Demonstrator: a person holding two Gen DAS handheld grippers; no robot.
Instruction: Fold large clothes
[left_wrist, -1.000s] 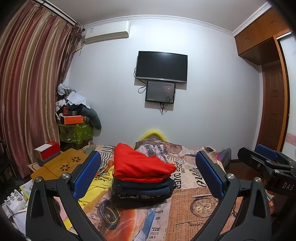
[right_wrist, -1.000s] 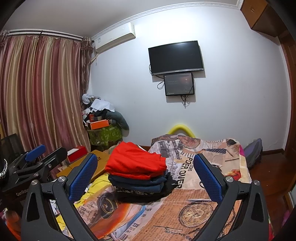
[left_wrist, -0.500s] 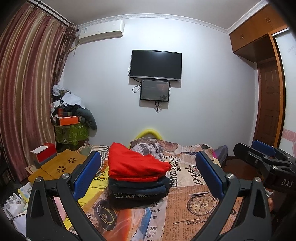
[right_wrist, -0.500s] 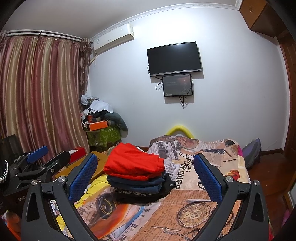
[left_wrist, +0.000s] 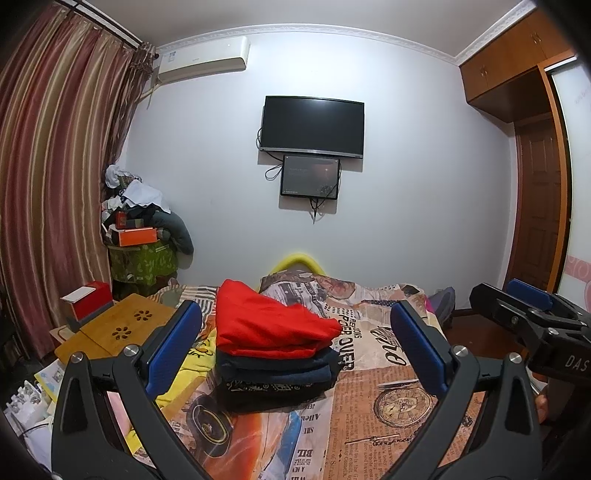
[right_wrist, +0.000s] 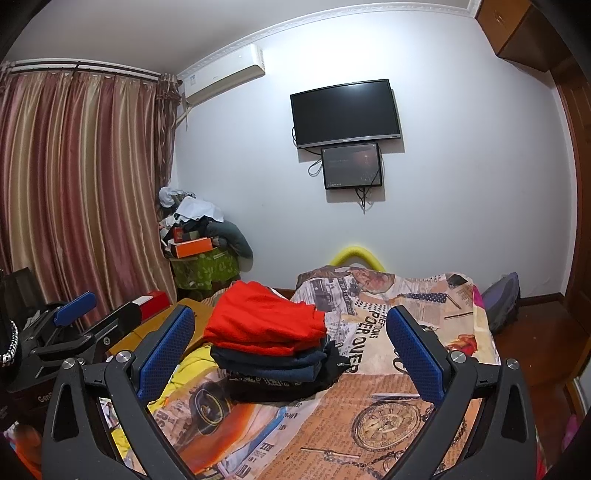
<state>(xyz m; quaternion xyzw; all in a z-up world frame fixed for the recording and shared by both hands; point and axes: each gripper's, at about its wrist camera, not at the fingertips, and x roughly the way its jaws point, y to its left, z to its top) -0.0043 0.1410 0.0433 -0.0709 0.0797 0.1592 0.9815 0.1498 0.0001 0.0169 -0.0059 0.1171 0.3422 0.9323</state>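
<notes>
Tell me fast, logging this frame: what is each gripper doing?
Left gripper: open, holding nothing.
Right gripper: open, holding nothing.

Even, soft indoor light, sharp focus, strong fisheye bending at the edges, dark vignetted corners.

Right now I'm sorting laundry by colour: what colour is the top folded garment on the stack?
Red; the top folded garment shows best in the left wrist view.

My folded clothes (left_wrist: 275, 354) sit stacked on the bed. A red garment (left_wrist: 266, 325) tops navy and black ones.
</notes>
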